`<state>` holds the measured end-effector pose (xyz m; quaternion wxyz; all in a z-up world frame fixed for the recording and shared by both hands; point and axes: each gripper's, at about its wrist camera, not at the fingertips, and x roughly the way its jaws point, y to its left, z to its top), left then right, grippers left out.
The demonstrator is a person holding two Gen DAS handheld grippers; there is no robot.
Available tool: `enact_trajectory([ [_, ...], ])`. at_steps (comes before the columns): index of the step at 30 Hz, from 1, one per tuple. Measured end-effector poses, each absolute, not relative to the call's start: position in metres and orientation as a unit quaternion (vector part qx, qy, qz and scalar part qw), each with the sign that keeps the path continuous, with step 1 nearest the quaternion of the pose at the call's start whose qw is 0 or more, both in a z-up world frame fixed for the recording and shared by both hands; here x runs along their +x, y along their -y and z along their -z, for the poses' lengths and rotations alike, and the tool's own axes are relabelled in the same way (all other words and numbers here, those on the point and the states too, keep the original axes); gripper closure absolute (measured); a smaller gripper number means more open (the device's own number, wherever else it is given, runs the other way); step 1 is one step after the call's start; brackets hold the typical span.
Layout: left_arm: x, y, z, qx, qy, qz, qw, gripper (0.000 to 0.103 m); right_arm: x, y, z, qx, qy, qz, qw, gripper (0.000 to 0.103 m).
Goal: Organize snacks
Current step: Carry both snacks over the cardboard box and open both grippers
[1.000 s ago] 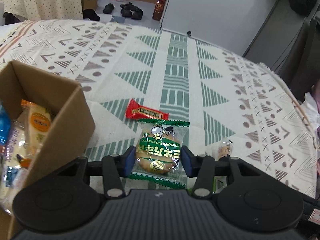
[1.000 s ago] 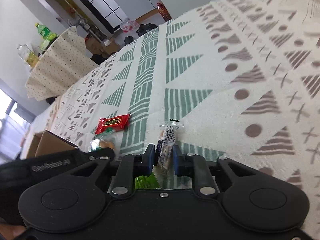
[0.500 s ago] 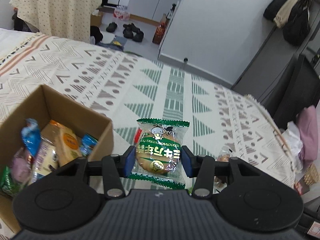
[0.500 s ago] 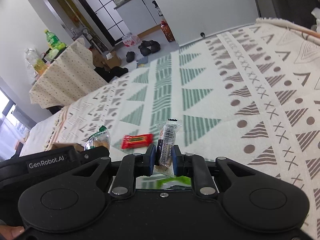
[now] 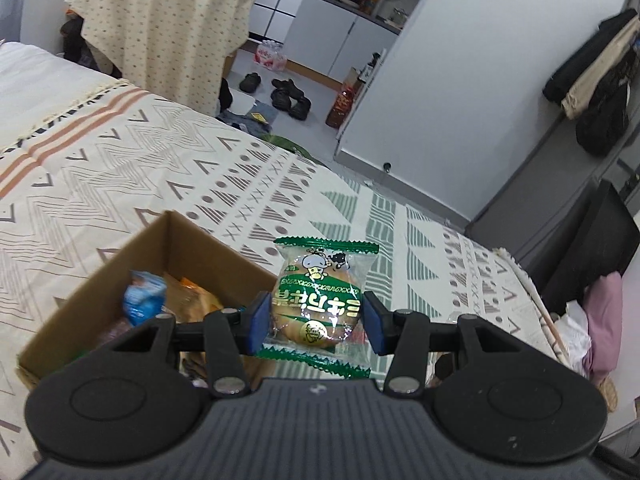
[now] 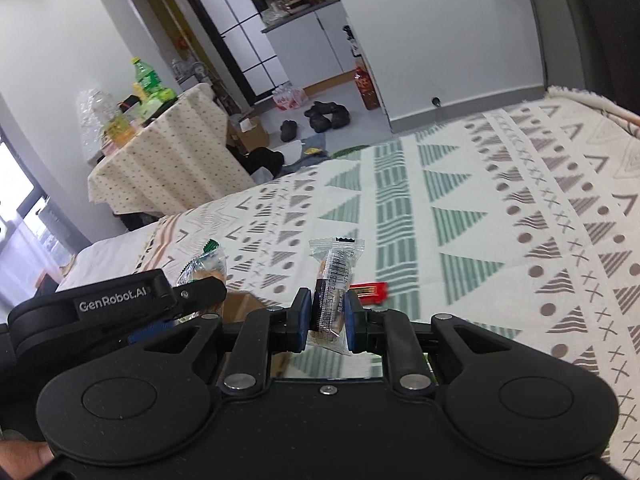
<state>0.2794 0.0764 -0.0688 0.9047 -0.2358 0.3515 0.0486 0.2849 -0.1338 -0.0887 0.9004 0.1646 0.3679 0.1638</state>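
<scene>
My left gripper is shut on a green-wrapped round cookie packet and holds it in the air by the right rim of an open cardboard box with several snacks inside. My right gripper is shut on a clear-wrapped snack bar, held upright above the bed. A red snack bar lies on the patterned blanket just beyond the right gripper. The left gripper, with the cookie packet, shows at the left of the right wrist view.
The blanket covers a bed. A cloth-covered table with bottles stands beyond the bed. Shoes lie on the floor near a grey wall. Clothes and a black object lie at the bed's right edge.
Both grippers have risen from the blanket with their snacks. The left one has moved toward the box, which now sits under its left finger. The red bar stayed on the blanket.
</scene>
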Motion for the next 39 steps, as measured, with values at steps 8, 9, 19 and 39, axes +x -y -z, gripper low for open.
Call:
enact_trajectory([
  [8, 0.268, -0.109, 0.066, -0.258, -0.344, -0.053, 0.901, 0.055, 0.274, 0.095, 0.073, 0.142, -0.360, -0.172, 0.906, 0.085],
  [9, 0.267, -0.114, 0.066, -0.262, -0.342, -0.054, 0.901, 0.055, 0.273, 0.091, 0.072, 0.139, -0.360, -0.172, 0.906, 0.085],
  [19, 0.264, -0.159, 0.075, -0.305, -0.342, -0.074, 0.886, 0.055, 0.267, 0.051, 0.065, 0.116, -0.355, -0.177, 0.911, 0.085],
  [39, 0.278, -0.185, 0.099, -0.328, -0.364, -0.116, 0.864, 0.050, 0.285, 0.007, 0.077, 0.108, -0.370, -0.197, 0.901, 0.085],
])
